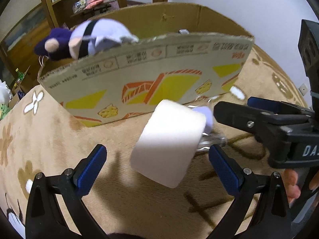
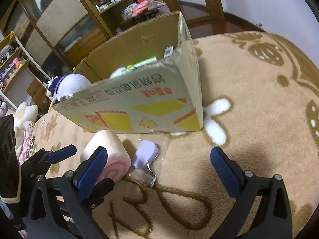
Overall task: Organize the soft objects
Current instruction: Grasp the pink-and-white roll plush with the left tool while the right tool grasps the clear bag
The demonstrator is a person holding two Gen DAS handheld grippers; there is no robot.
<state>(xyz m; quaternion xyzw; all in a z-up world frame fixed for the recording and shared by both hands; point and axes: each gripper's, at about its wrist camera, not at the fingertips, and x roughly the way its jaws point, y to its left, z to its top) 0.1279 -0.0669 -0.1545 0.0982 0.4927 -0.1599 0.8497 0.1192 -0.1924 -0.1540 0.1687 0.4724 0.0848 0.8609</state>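
- Beige carpet (image 1: 59, 139) with brown flower and line patterns is seen under everything in both views; wooden shelves (image 2: 111, 6) stand at the back of the room.
- An open cardboard box (image 1: 151, 83) rests on the carpet, its printed side with yellow and orange shapes facing the cameras.
- A plush (image 1: 83, 39) in purple and white is seen over the box's near rim at the left; its face cannot be made out in either view.
- A roll cushion (image 1: 169, 145) lies on the carpet just before the box. Only its plain white side is shown by the left view; its pink swirl end (image 2: 113, 171) is shown by the right view alone.
- Beside the roll, a small lilac item (image 2: 144, 155) in a clear wrapper is seen plainly in the right view; in the left view it is mostly hidden behind the roll.
- Green and white packets inside the box are shown only by the right view.
- The left gripper (image 1: 157, 169) is spread wide, the roll between its fingers but untouched.
- The right gripper (image 2: 157, 169) is spread too, empty, above bare carpet.
- More plush toys (image 2: 26, 115) are seen at the right view's left edge.
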